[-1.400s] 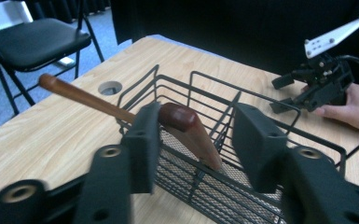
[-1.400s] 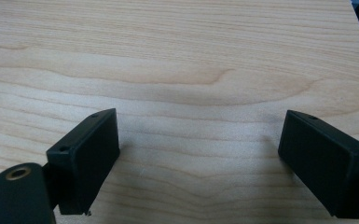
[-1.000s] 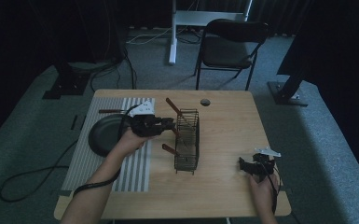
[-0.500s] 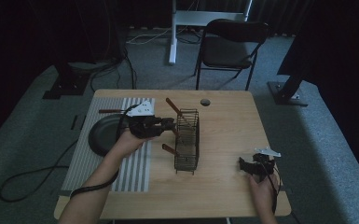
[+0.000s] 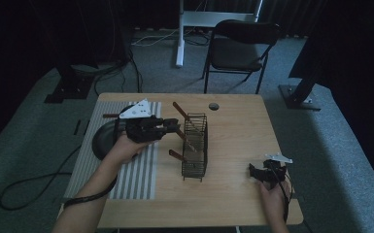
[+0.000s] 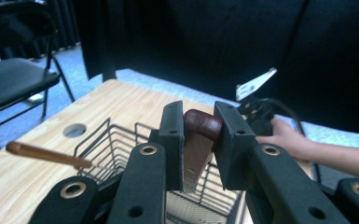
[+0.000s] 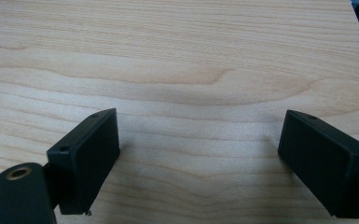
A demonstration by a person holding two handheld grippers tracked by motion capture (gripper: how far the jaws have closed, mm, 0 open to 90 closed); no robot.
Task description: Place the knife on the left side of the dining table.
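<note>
The table [image 5: 233, 145] is carrying a wire basket [image 5: 195, 145] just ahead of the left hand-held gripper [image 6: 199, 140], which is clamping a wooden-handled utensil [image 6: 202, 125], probably for racking upright. The right hand-held gripper [image 7: 198, 154] is idling wide, holding nothing.

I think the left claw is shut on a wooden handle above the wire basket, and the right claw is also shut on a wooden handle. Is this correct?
Not quite. The right claw holds nothing: the right gripper view shows its jaws wide apart over the bare table. The rest is right: in the left gripper view the left claw is shut on the wooden handle above the wire basket.
</note>
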